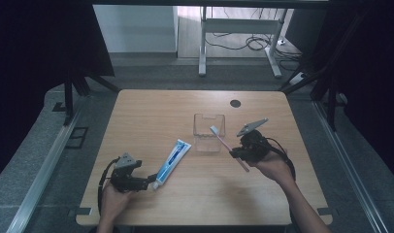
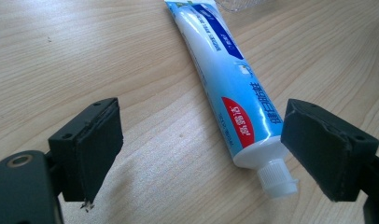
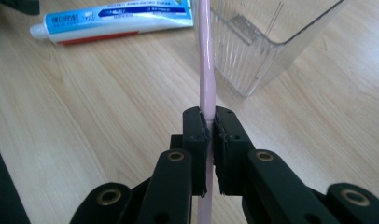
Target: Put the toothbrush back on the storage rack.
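Pale pink plastic, in the form of a slim pink toothbrush, is clamped by its handle between the two black jaws of the right gripper, which are pressed together on it; in the high view the toothbrush is held aslant above the light wooden table, its white bristled head raised toward the rim of the clear ribbed plastic holder that stands near the middle of the table. The step in hand is judged to be the carrying of the brush to that holder, with the placing not yet done. For the next move the brush would need to be tipped more upright and its lower end brought over the open top before the grip is eased. The left gripper is held low over the table with its jaws wide apart, nothing gripped; the blue and white toothpaste tube lies flat between them, its white cap just beside the right-hand jaw, so a closing on the tube near the cap is judged likely to follow
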